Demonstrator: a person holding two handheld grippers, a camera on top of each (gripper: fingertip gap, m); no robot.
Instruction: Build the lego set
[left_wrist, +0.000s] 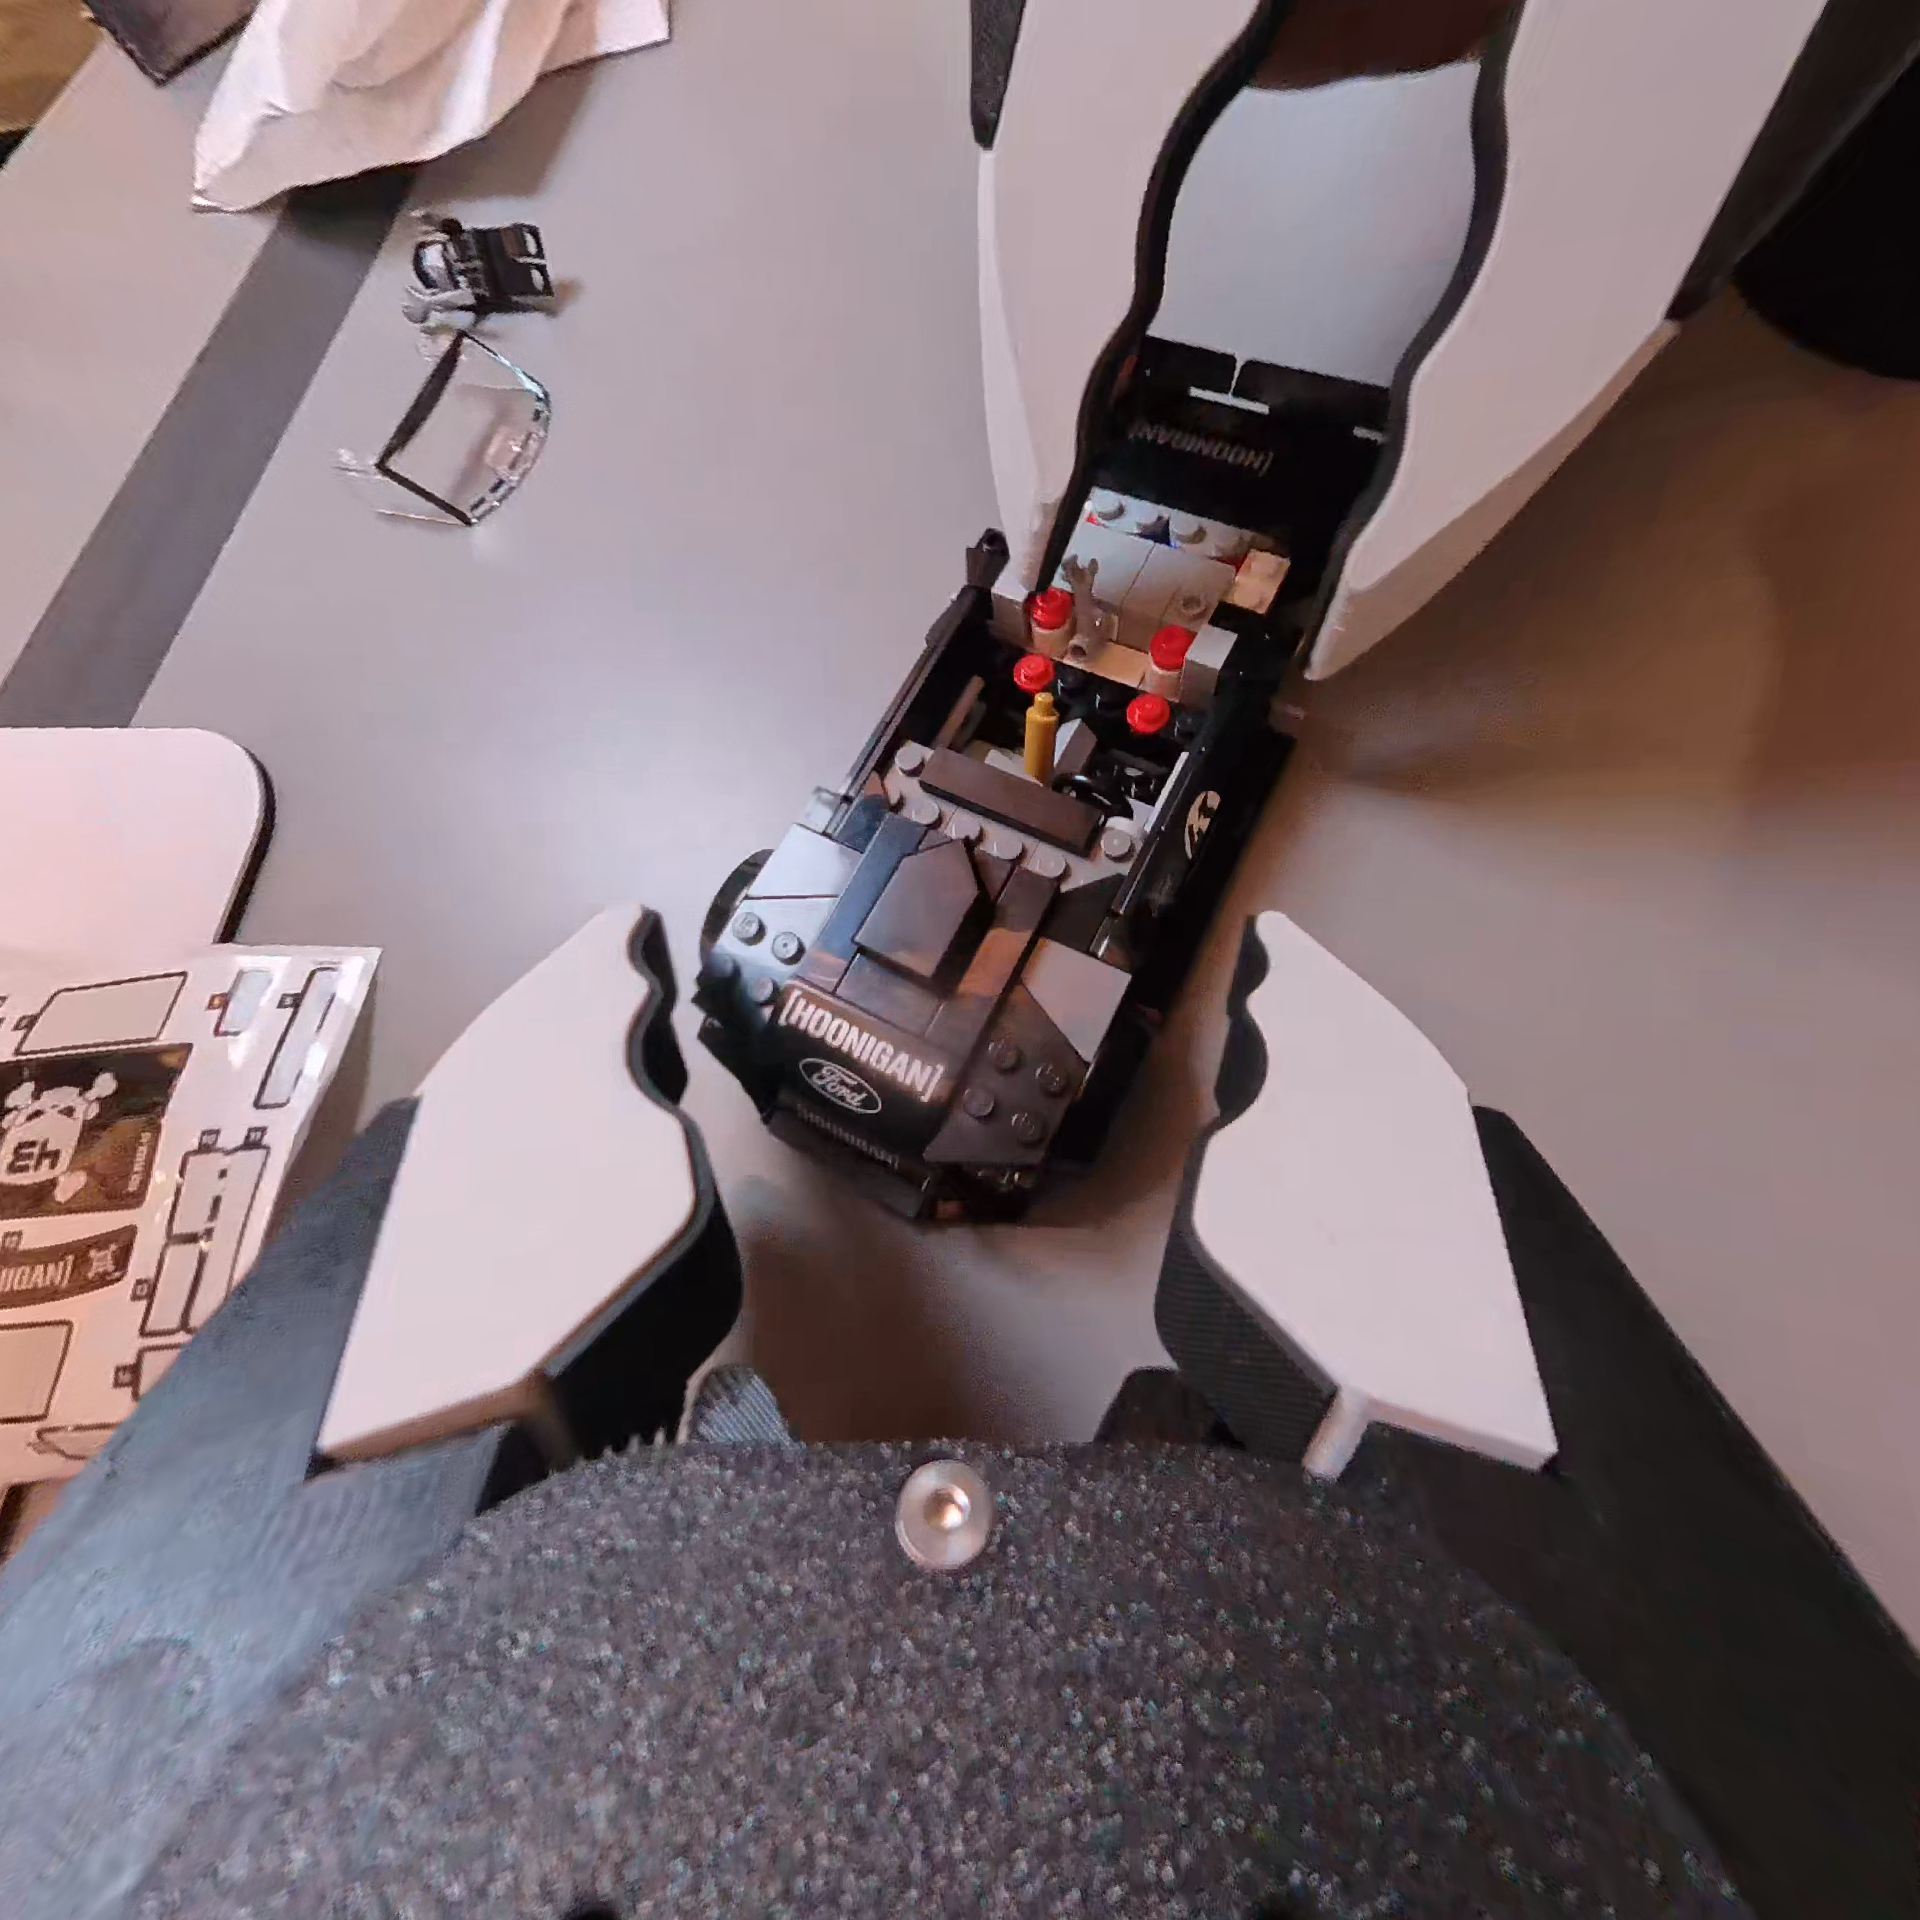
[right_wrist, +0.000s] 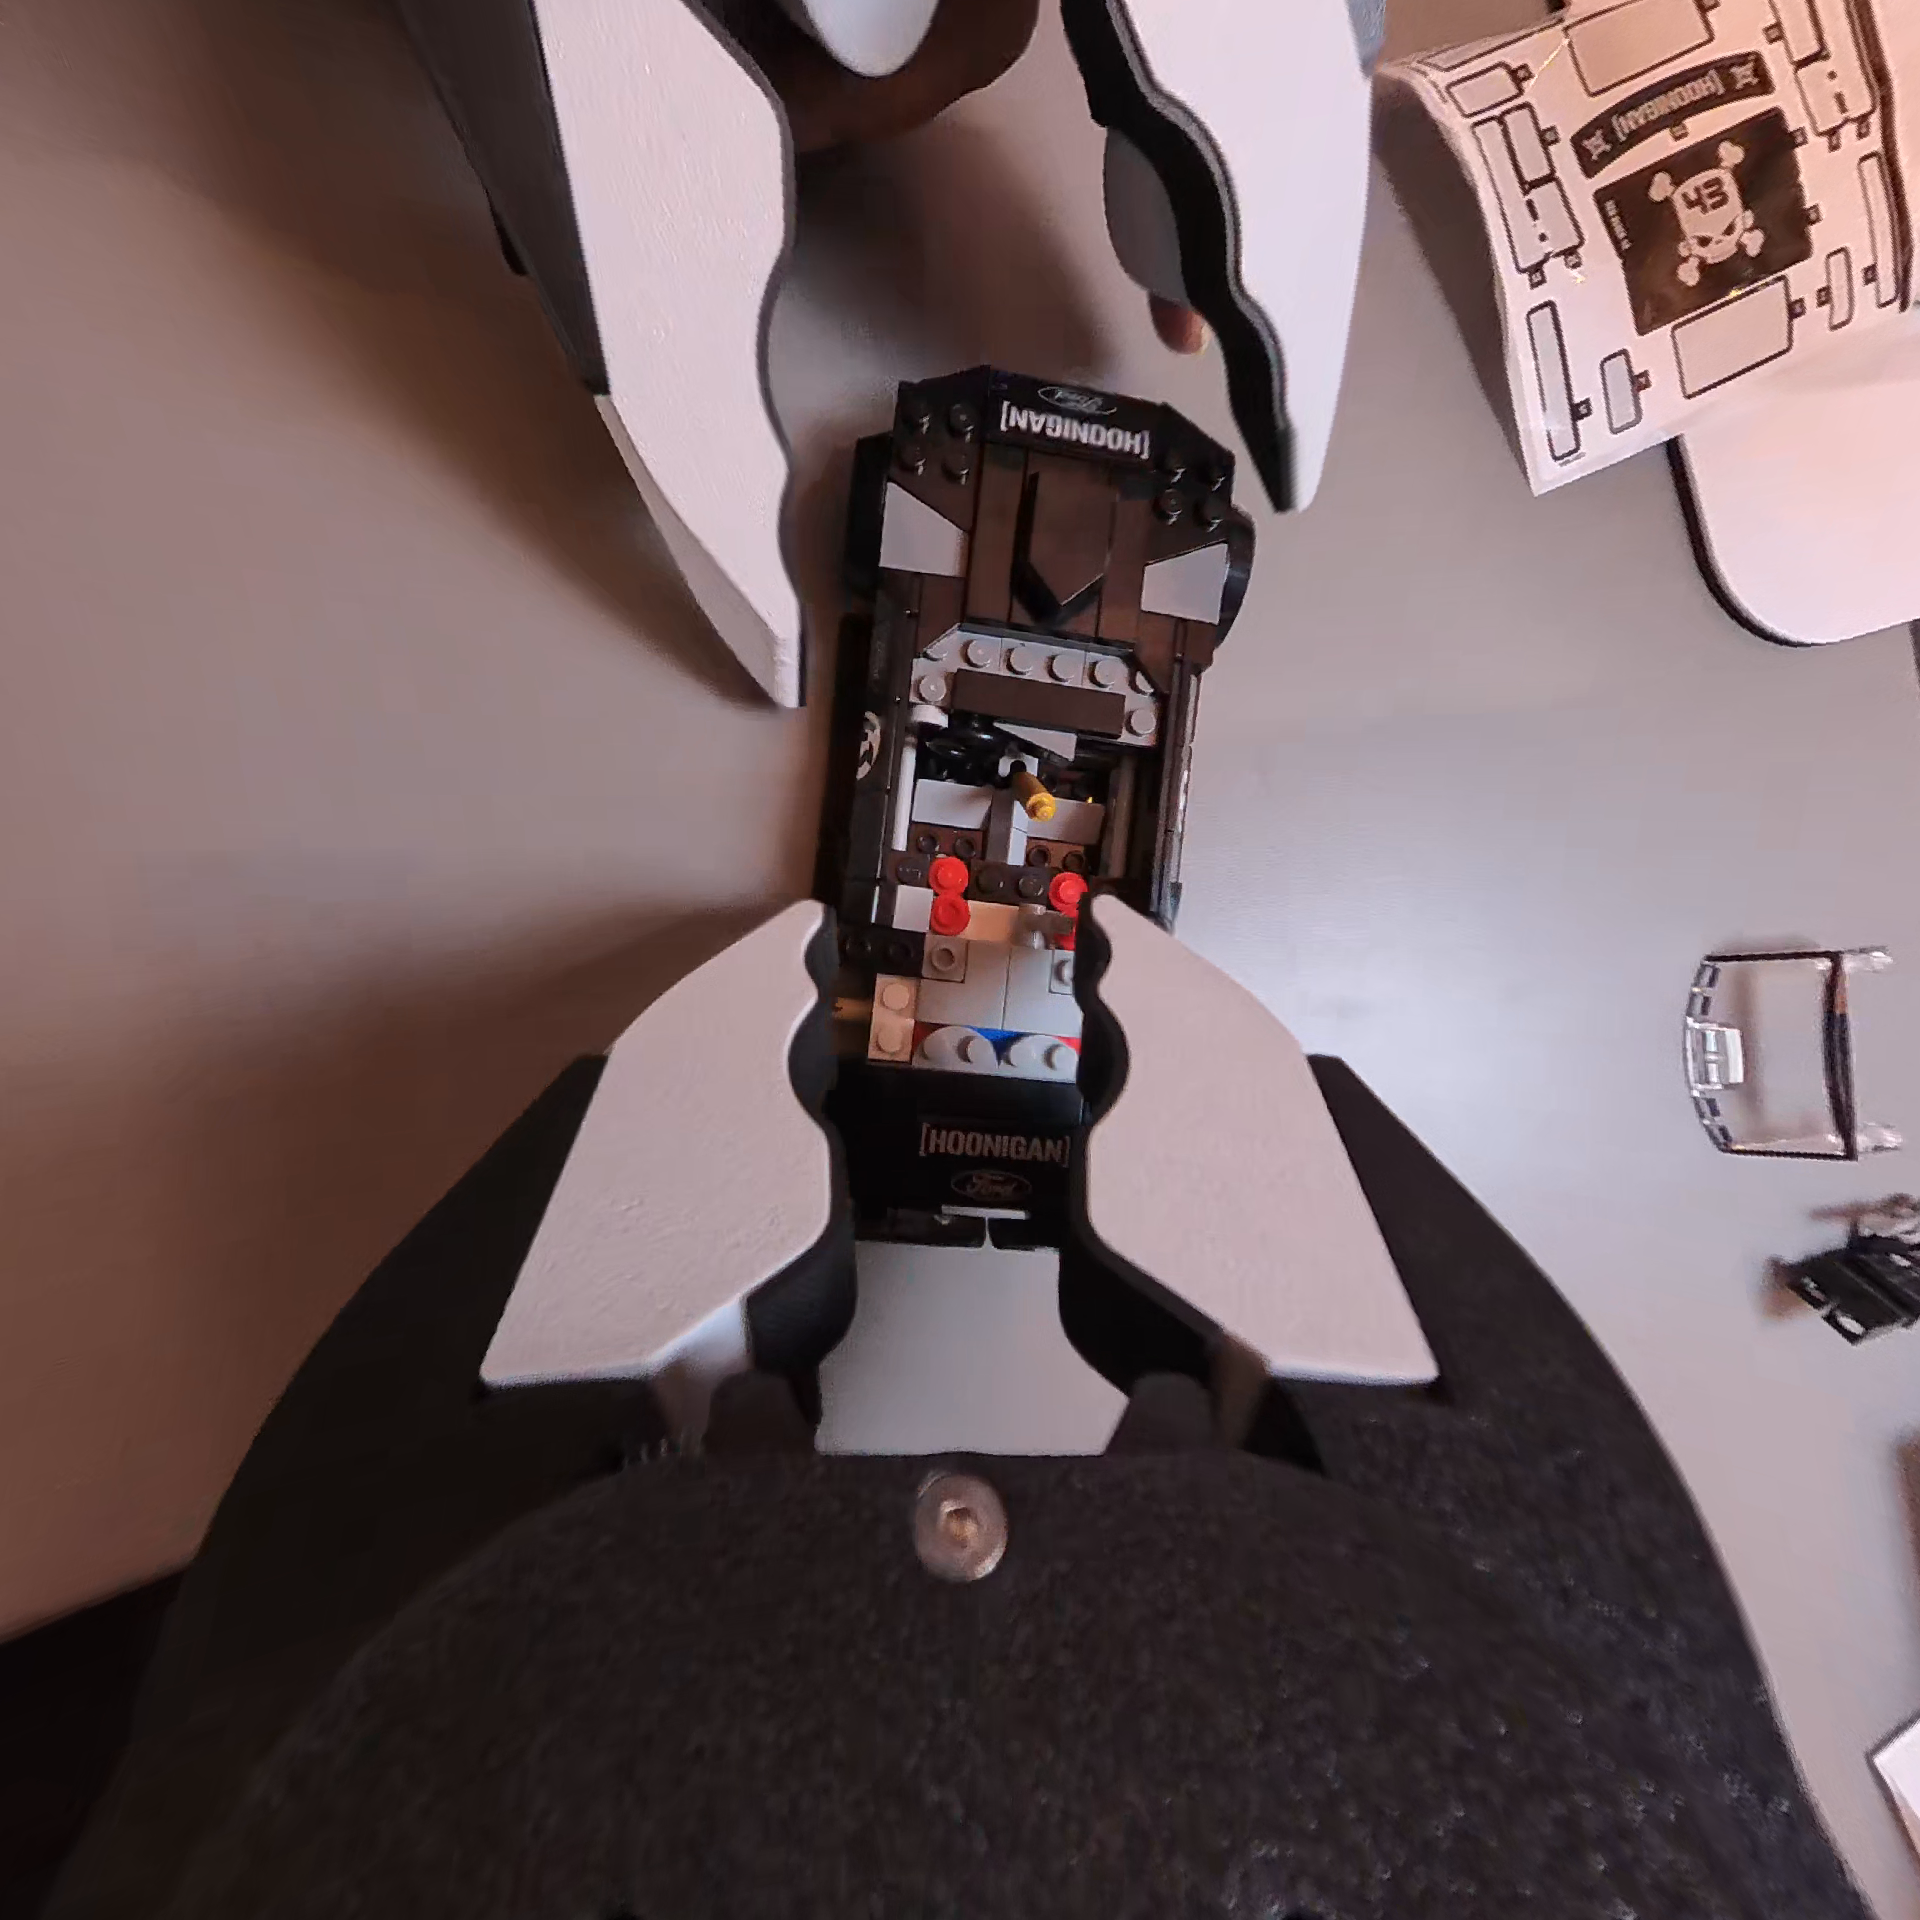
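Left wrist view is shot from just behind its own jaws, angled steeply down at the surface (left_wrist: 644, 582), very close in. Right wrist view is aimed almost straight down from the opposite end, equally close. Both views are faced toward each other, so the car (left_wrist: 997, 883) (right_wrist: 1029, 727), sticker sheet (left_wrist: 145, 1164) (right_wrist: 1683, 218) and windscreen piece (left_wrist: 457, 436) (right_wrist: 1766, 1049) are shared.

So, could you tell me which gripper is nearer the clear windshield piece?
Left, I'd judge. The left gripper sits open at the car's front end, on the windshield piece's side; the right gripper clamps the car's rear.
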